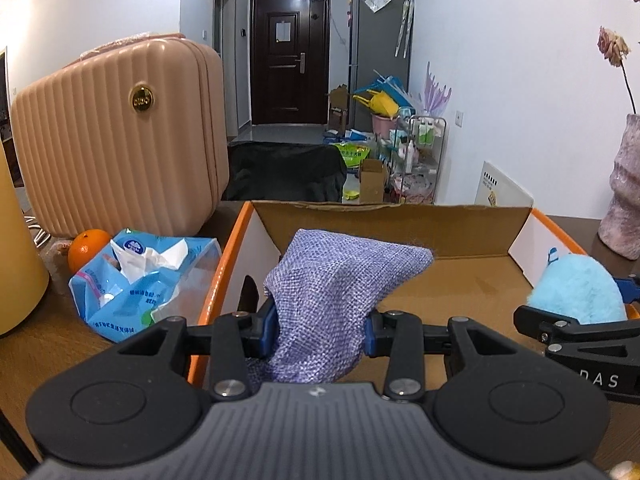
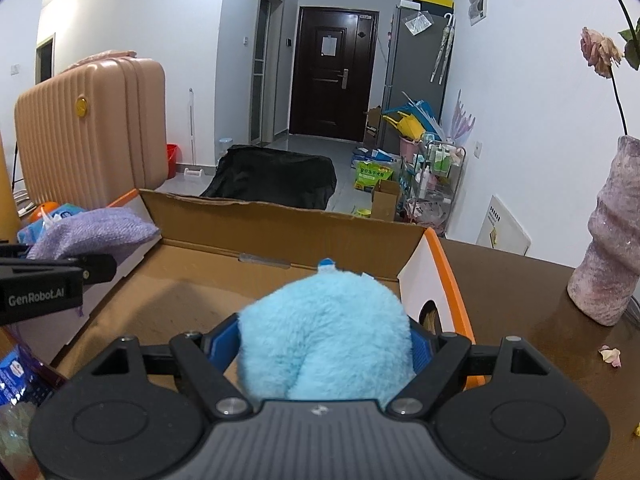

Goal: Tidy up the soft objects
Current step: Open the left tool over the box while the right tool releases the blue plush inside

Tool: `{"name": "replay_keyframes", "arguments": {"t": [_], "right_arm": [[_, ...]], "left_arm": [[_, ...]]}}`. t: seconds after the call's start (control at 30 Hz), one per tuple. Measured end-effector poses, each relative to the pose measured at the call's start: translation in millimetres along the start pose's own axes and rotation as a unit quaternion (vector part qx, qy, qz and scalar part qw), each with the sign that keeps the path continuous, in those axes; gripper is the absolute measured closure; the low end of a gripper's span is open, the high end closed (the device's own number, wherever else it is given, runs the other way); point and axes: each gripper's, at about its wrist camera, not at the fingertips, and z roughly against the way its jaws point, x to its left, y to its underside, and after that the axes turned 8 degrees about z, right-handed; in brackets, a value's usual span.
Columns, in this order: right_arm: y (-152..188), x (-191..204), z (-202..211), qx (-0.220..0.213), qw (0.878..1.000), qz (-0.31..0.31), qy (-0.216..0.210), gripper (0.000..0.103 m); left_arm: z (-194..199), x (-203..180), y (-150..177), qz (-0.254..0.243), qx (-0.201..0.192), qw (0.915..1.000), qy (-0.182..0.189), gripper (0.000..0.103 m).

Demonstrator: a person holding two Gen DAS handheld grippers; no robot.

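My left gripper point(image 1: 322, 330) is shut on a purple woven pouch point(image 1: 340, 280), which hangs over the near left part of an open cardboard box point(image 1: 460, 292) with orange edges. My right gripper point(image 2: 324, 346) is shut on a fluffy light-blue plush point(image 2: 324, 332), held over the box's near right side point(image 2: 224, 276). In the left wrist view the blue plush point(image 1: 576, 290) shows at the right edge. The purple pouch point(image 2: 96, 232) and the left gripper's body appear at the left of the right wrist view. The box floor looks bare.
A pink ribbed suitcase point(image 1: 120, 140), an orange point(image 1: 86, 246) and a blue tissue pack point(image 1: 148, 280) stand left of the box on the wooden table point(image 2: 528, 360). A mottled pink vase point(image 2: 612, 248) with dried roses stands to the right. A yellow object point(image 1: 16, 256) is at far left.
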Motion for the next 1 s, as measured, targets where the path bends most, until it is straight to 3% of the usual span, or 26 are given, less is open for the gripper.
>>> {"name": "replay_keyframes", "arguments": {"t": [0.07, 0.2, 0.23, 0.3, 0.33, 1.0], "right_arm": [[-0.9, 0.6, -1.9, 0.003, 1.000, 0.000, 0.002, 0.021], [-2.2, 0.3, -4.4, 0.003, 1.000, -0.004, 0.003, 0.011], [-2.0, -0.6, -3.9, 0.001, 1.000, -0.005, 0.004, 0.009], [-1.8, -1.1, -3.6, 0.000, 1.000, -0.008, 0.004, 0.004], [-0.6, -2.0, -3.0, 0.000, 1.000, -0.009, 0.005, 0.000], [1.4, -4.6, 9.7, -0.008, 1.000, -0.015, 0.018, 0.000]], "left_arm": [[-1.7, -0.7, 1.2, 0.000, 0.004, 1.0000, -0.001, 0.062], [-1.5, -0.5, 1.7, 0.003, 0.008, 1.0000, 0.003, 0.041], [-0.8, -0.4, 1.7, 0.003, 0.008, 1.0000, 0.003, 0.024], [1.0, -0.4, 1.7, 0.004, 0.004, 1.0000, 0.003, 0.000], [2.0, -0.5, 1.8, 0.006, 0.002, 1.0000, 0.001, 0.000], [11.5, 1.6, 0.4, 0.019, -0.010, 0.9998, -0.006, 0.000]]}}
